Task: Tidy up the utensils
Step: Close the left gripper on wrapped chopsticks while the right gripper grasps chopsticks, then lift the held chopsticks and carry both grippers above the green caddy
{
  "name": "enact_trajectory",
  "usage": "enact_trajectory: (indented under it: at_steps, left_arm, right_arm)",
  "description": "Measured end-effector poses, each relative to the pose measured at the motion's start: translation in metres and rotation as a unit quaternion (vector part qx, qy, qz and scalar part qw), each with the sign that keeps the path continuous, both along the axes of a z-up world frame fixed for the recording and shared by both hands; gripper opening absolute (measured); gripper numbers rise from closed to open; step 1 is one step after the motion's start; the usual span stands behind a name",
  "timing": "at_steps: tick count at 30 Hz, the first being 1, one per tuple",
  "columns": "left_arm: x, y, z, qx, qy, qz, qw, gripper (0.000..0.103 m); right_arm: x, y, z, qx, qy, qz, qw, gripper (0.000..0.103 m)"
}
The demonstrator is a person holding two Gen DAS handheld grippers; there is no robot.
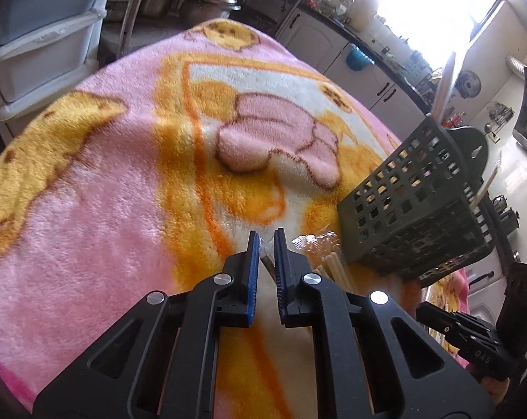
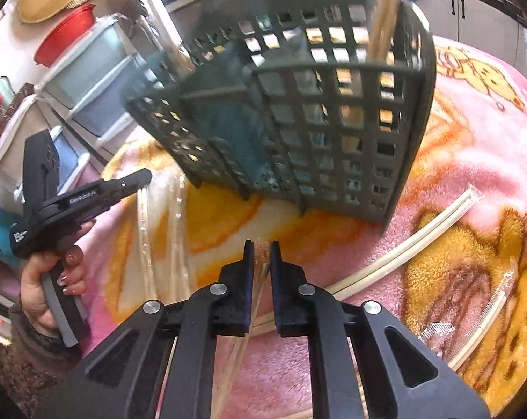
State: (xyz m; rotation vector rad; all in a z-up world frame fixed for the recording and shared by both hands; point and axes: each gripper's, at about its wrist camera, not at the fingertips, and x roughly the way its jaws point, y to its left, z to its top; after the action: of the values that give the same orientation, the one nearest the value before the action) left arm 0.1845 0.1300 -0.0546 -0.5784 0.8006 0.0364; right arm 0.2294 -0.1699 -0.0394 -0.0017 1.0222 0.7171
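Cellophane-wrapped chopsticks (image 2: pixel 256 279) lie on the blanket-covered table (image 1: pixel 106 209), long axis running near to far; both the left tongs (image 1: pixel 266 244) and right tongs (image 2: pixel 262 251) pinch wrapped pairs. Green lattice caddy (image 2: pixel 315 122) stands just beyond, nearer the right tongs.
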Motion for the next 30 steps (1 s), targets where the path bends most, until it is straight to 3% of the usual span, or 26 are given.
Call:
enact_trajectory:
  at_steps: [8,14,30]
  left_arm:
    - [-0.024,-0.01,0.042,0.012,-0.058,-0.007,0.9982,0.005]
    - [-0.035,-0.028,0.079,0.012,-0.105,-0.04,0.9936,0.005]
    - [-0.043,-0.081,0.15,0.018,-0.19,-0.133,0.9725,0.005]
  right_arm:
    - [-0.021,-0.003,0.033,0.041,-0.042,0.02,0.998,0.008]
    - [-0.039,-0.009,0.061,0.068,-0.078,0.027,0.994,0.005]
    - [-0.065,-0.039,0.117,0.111,-0.179,-0.012,0.977,0.004]
